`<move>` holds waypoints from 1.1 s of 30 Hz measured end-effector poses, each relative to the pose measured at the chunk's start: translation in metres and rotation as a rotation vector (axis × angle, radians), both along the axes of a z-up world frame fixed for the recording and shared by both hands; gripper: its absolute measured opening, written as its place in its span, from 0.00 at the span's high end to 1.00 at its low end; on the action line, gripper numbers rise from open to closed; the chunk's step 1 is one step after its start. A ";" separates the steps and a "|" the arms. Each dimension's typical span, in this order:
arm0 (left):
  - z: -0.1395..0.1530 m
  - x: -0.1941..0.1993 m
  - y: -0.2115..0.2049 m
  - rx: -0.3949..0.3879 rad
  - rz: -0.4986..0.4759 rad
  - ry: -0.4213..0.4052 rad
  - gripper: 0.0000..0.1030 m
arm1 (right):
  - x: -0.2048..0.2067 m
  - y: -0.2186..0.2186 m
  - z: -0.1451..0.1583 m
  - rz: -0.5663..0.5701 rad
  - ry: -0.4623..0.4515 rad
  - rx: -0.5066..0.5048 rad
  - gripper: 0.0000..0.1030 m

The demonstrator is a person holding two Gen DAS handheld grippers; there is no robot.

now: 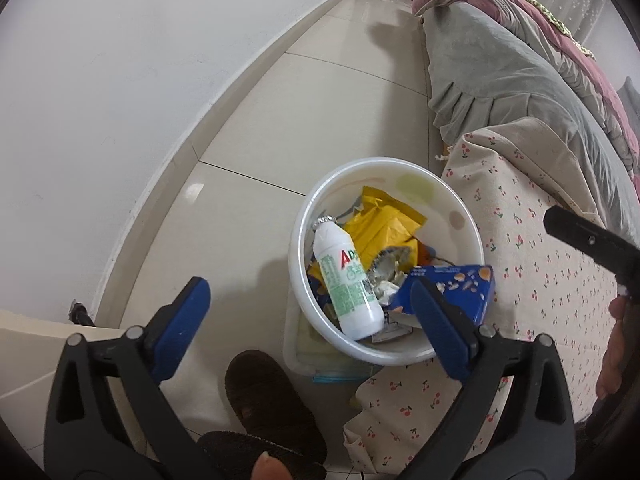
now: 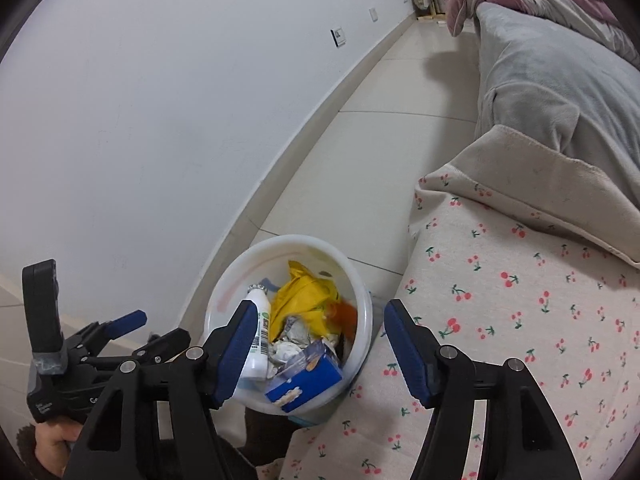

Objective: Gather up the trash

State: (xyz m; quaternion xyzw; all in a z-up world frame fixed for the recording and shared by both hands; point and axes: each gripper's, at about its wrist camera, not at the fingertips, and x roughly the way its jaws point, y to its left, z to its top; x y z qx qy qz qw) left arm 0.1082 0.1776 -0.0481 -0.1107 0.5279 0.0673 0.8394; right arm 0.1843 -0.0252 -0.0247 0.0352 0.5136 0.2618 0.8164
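Note:
A round white bin [image 1: 460,216] [image 2: 240,264] stands on the tile floor against the bed. Inside lie a white bottle with green print [image 1: 348,280] [image 2: 260,344], a yellow bag [image 1: 380,224] [image 2: 304,300], crumpled paper [image 1: 386,268] [image 2: 292,340] and a blue snack box [image 1: 460,284] [image 2: 308,376]. My left gripper [image 1: 308,286] hangs open above the bin's near side, with nothing between its blue pads. My right gripper [image 2: 320,308] is also open above the bin and holds nothing. The blue box lies below it, leaning on the bin's near rim.
A bed with a cherry-print sheet [image 1: 540,280] [image 2: 520,320] and a grey blanket [image 1: 500,80] runs along the right. The white wall [image 1: 120,100] lies to the left. A foot in a dark slipper [image 1: 264,392] stands near the bin. A clear plastic container [image 1: 304,348] sits under the bin.

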 end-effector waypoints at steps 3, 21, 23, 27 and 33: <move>0.004 -0.004 -0.007 -0.004 -0.007 -0.005 0.02 | -0.008 -0.011 0.012 -0.025 -0.027 -0.018 0.35; 0.064 -0.063 -0.111 0.081 -0.182 -0.127 0.01 | -0.115 -0.137 0.079 -0.283 -0.095 -0.107 0.19; 0.067 -0.073 -0.119 0.091 -0.186 -0.141 0.01 | -0.136 -0.147 0.086 -0.310 -0.125 -0.135 0.18; 0.071 -0.090 -0.134 0.082 -0.174 -0.173 0.01 | -0.169 -0.163 0.086 -0.360 -0.125 -0.121 0.18; 0.075 -0.110 -0.149 0.091 -0.175 -0.229 0.01 | -0.209 -0.173 0.081 -0.429 -0.254 -0.195 0.18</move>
